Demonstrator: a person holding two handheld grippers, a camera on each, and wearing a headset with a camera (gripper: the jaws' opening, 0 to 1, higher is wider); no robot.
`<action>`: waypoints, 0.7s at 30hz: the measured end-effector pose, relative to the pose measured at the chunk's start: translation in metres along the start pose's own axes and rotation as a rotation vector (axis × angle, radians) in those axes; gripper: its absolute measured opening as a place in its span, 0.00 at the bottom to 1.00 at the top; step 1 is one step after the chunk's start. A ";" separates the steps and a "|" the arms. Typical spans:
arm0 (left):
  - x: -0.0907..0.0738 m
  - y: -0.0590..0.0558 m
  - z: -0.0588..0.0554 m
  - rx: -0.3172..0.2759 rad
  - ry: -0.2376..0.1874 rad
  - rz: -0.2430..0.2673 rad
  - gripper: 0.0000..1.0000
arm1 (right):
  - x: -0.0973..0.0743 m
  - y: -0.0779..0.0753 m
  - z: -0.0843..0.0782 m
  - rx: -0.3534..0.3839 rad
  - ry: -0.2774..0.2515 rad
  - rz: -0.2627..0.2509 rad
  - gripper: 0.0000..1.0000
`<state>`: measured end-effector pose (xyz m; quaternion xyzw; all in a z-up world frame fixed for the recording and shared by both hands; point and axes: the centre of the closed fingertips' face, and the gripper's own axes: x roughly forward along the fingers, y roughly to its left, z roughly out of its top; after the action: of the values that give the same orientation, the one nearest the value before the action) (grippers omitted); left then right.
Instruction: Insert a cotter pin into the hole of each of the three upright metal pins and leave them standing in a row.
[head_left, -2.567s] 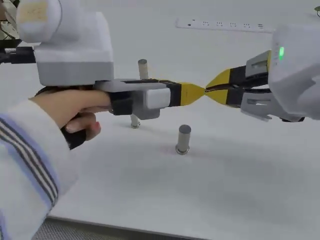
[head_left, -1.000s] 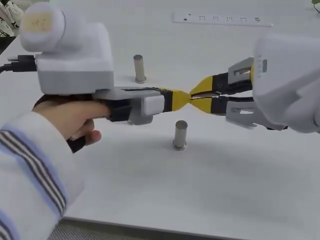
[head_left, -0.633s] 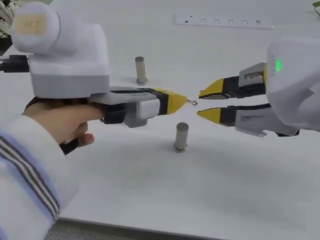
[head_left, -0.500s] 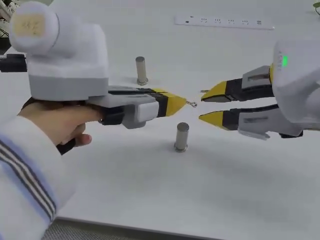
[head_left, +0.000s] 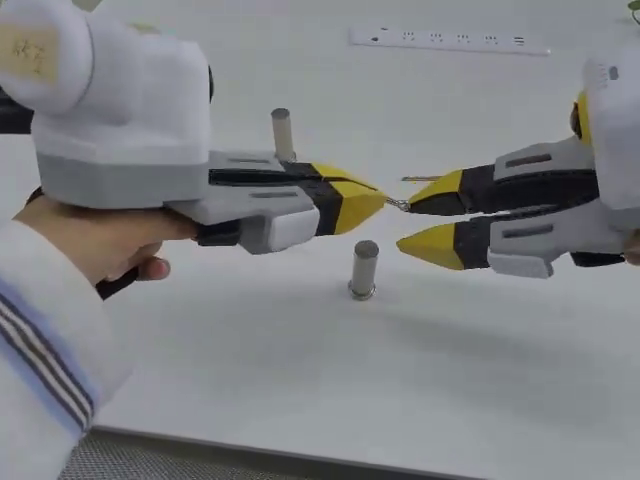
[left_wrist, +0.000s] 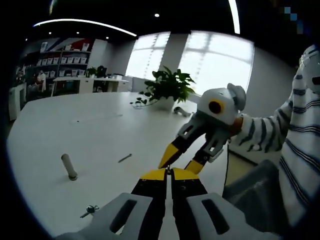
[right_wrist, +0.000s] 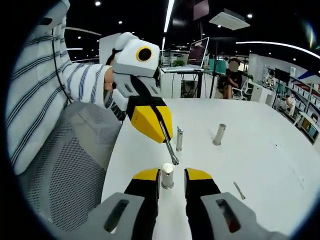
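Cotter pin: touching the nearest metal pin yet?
Apart. In the head view the cotter pin sticks out of the left gripper's shut jaws in the air, with a clear gap down to the top of the metal pin.

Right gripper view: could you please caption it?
Shut left gripper holds a cotter pin; open right gripper faces it.

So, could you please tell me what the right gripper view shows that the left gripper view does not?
Right gripper view: the near metal pin, middle metal pin and far metal pin together, the front of the shut left gripper with the cotter pin poking from its tip, and a seated person behind. Left gripper view: the front of the open right gripper, a potted plant and bright windows. Both: the white table, a striped sleeve, one upright pin and a thin loose pin lying flat.
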<state>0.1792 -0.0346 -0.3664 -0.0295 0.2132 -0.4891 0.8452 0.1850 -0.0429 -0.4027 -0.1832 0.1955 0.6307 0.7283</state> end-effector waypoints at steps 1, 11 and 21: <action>0.000 -0.002 0.000 0.033 -0.002 -0.007 0.00 | 0.000 0.001 0.001 0.006 -0.005 0.004 0.14; 0.005 -0.014 -0.004 0.164 0.026 -0.041 0.00 | 0.003 0.012 0.003 0.040 -0.025 0.040 0.10; 0.007 -0.017 -0.011 0.232 0.056 -0.061 0.00 | 0.003 0.019 0.003 0.036 -0.029 0.055 0.03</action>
<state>0.1638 -0.0476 -0.3739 0.0757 0.1774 -0.5368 0.8213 0.1666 -0.0361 -0.4020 -0.1555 0.2010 0.6497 0.7165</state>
